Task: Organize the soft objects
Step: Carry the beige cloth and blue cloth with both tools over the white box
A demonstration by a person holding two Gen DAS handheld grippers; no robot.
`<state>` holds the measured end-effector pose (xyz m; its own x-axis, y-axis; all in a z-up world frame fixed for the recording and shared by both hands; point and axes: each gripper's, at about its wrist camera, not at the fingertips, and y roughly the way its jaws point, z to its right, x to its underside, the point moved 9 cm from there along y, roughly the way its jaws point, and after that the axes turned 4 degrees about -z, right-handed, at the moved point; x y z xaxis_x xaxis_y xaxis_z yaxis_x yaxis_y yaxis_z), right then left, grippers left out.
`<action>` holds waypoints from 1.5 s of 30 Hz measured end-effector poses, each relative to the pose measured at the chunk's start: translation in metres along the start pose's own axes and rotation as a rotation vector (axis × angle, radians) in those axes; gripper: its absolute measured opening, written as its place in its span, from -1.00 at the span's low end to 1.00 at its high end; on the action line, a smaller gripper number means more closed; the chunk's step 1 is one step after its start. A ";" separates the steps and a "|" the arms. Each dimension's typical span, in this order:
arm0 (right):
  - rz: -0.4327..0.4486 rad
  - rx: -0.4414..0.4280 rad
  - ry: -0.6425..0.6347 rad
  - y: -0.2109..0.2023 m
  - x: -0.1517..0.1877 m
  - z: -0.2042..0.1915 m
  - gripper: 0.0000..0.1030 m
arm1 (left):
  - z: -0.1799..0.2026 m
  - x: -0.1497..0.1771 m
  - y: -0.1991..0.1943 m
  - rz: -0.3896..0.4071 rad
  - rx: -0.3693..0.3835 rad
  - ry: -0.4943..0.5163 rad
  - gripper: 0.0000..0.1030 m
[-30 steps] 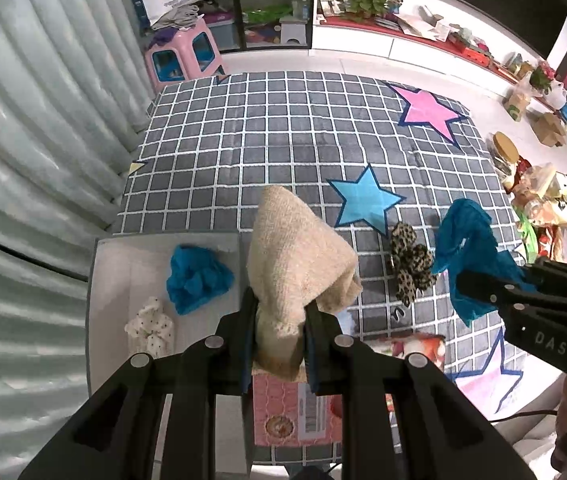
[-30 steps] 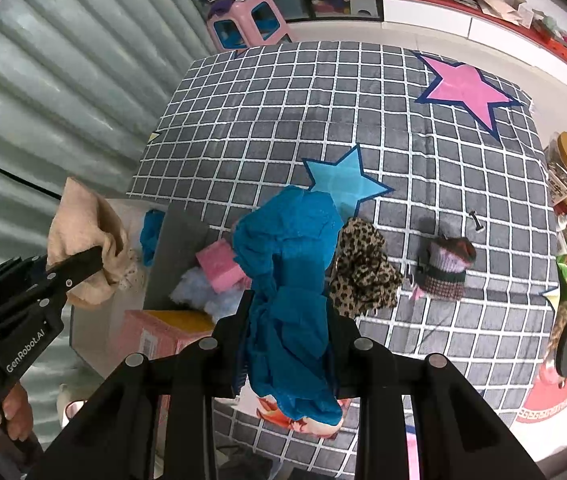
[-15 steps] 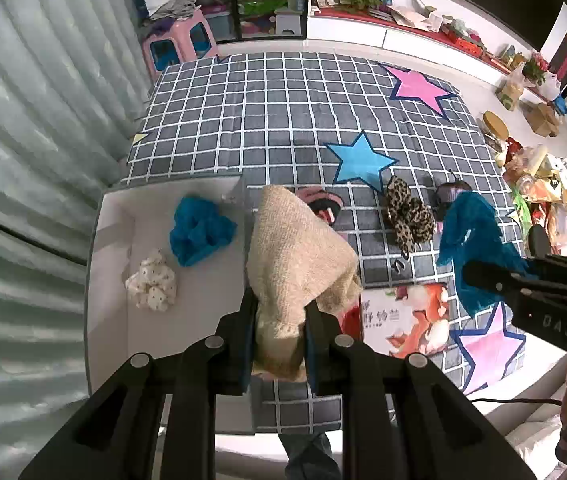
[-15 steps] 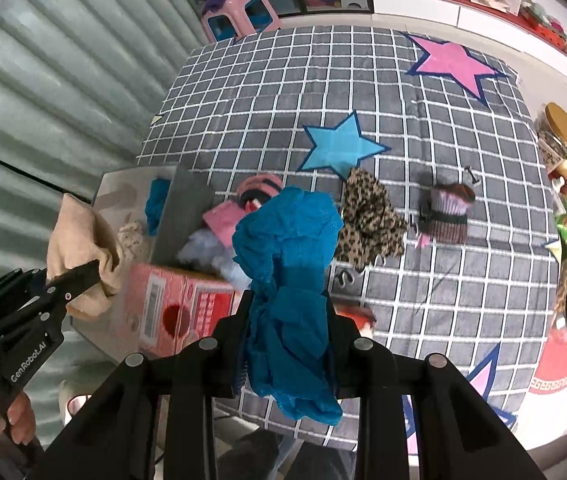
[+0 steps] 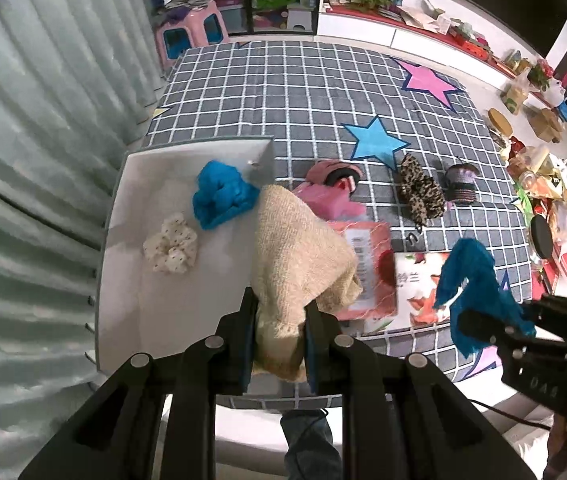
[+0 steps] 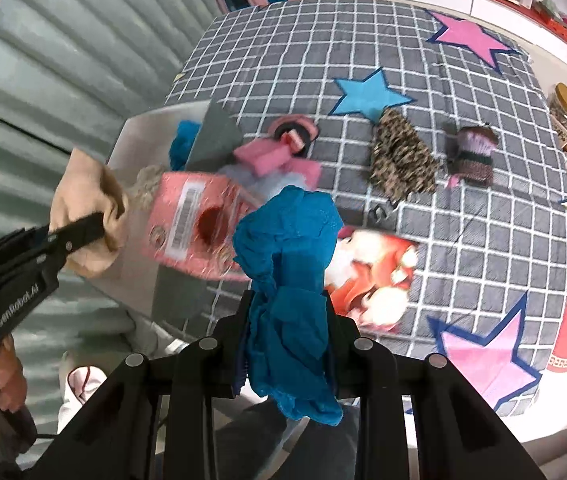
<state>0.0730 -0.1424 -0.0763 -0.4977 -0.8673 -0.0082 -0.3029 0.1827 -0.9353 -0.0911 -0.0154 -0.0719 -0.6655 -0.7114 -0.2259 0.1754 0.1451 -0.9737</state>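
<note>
My left gripper [image 5: 279,320] is shut on a beige knit cloth [image 5: 299,248] and holds it high, over the right edge of the white box [image 5: 123,208]. The box holds a blue cloth ball [image 5: 221,194] and a white dotted scrunchie [image 5: 171,244]. My right gripper [image 6: 289,332] is shut on a blue mesh cloth [image 6: 291,264], held high above the mat's near edge; it also shows in the left wrist view [image 5: 473,276]. A leopard-print cloth [image 6: 401,160], a purple knit piece [image 6: 475,154] and pink soft items [image 6: 283,152] lie on the mat.
The grey checked mat [image 5: 303,92] has blue and pink stars. A pink carton [image 6: 191,220] and a picture book [image 6: 375,272] lie near the box. A corrugated wall [image 5: 23,160] is at the left. Clutter and jars [image 5: 551,184] line the right side.
Both grippers have risen and pulled back toward me with their cloths. The left one has shifted so more of the white box shows.
</note>
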 end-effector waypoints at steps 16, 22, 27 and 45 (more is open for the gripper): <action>-0.080 -0.044 -0.157 0.032 0.040 -0.084 -0.40 | -0.070 0.043 0.001 -0.015 -0.026 -0.125 -0.58; -0.098 -0.049 -0.225 0.038 0.041 -0.113 -0.40 | -0.096 0.057 0.002 -0.024 -0.033 -0.181 -0.58; -0.110 -0.050 -0.268 0.043 0.036 -0.132 -0.40 | -0.110 0.063 0.005 -0.033 -0.038 -0.216 -0.58; -0.141 -0.065 -0.325 0.059 0.007 -0.177 -0.40 | -0.137 0.062 0.017 -0.058 -0.039 -0.271 -0.58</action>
<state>-0.0922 -0.0557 -0.0694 -0.1659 -0.9861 -0.0026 -0.4060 0.0707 -0.9111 -0.2287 0.0369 -0.1062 -0.4542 -0.8766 -0.1592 0.1111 0.1215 -0.9864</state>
